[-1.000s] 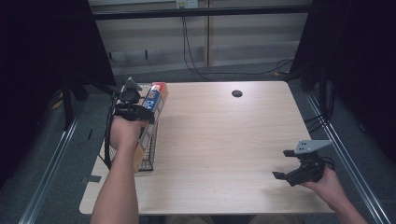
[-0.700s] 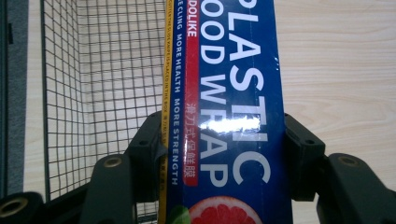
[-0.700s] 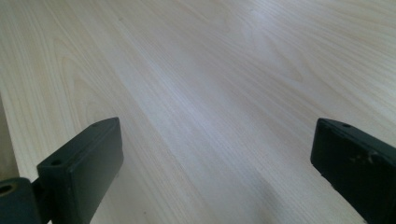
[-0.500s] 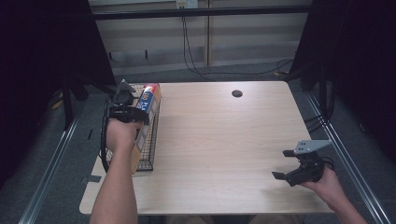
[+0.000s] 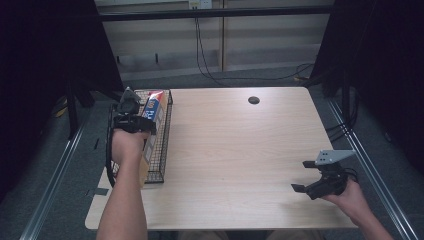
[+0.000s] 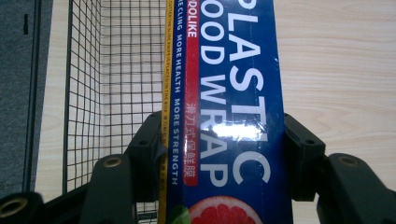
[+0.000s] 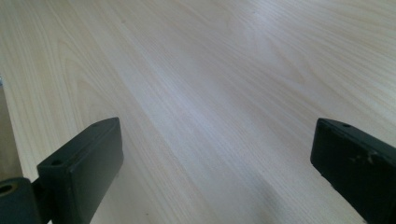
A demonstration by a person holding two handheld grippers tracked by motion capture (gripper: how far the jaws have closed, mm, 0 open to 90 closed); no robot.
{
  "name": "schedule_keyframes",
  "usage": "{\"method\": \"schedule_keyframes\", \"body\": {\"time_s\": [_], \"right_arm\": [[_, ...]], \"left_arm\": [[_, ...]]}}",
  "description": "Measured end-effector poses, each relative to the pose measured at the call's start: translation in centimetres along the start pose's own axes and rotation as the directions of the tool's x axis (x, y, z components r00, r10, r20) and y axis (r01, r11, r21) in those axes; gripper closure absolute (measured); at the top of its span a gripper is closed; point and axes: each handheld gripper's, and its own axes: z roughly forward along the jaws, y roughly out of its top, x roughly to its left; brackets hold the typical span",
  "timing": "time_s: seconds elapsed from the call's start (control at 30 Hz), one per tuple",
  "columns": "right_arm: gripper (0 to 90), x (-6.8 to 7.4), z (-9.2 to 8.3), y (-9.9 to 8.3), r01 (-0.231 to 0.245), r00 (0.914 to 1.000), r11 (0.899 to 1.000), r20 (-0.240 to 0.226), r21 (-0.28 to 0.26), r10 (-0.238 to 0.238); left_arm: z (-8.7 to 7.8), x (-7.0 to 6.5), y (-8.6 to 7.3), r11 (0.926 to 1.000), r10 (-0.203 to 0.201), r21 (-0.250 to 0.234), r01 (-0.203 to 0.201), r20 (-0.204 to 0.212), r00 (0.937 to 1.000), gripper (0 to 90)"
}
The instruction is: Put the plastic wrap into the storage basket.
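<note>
A long blue box of plastic food wrap with white lettering lies lengthwise between the jaws of my left gripper, and both pads press its sides. In the high view this left gripper holds the box over a black wire basket at the table's left edge. The basket's mesh lies just left of the box. My right gripper rests near the table's front right corner. Its jaws stand wide apart over bare wood, with nothing in the right gripper.
The light wooden table has a small dark round hole near its far edge. Dark curtains stand at both sides, and cables hang down the wall behind the table. Metal rails run along the floor left and right of the table.
My left gripper has shifted slightly left and toward the person with the box, staying over the basket. The right gripper has not moved.
</note>
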Motion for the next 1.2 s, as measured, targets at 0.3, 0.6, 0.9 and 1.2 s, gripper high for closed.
{"method": "schedule_keyframes", "body": {"time_s": [0.3, 0.6, 0.9, 1.2], "right_arm": [[2.2, 0.0, 0.0, 0.0, 0.0, 1.0, 1.0, -0.003, -0.002, 0.0], [2.2, 0.1, -0.2, 0.0, 0.008, 1.0, 1.0, -0.001, -0.008, -0.008], [2.2, 0.0, -0.2, -0.1, 0.005, 1.0, 1.0, 0.001, -0.008, -0.005], [2.2, 0.1, -0.1, -0.1, 0.006, 1.0, 1.0, -0.002, -0.005, -0.006]], "left_arm": [[0.4, 0.6, -0.2, 0.9998, -0.018, -0.003, 0.018, -0.016, 0.9997, 43.2], [1.6, 0.9, -0.3, 0.9997, -0.023, 0.011, 0.023, -0.013, 0.9997, 43.3], [2.7, 1.2, -0.4, 0.9991, -0.039, 0.015, 0.04, -0.03, 0.9988, 43.3], [3.6, 2.0, -0.8, 0.9979, -0.057, 0.031, 0.058, -0.034, 0.9978, 43.3]]}}
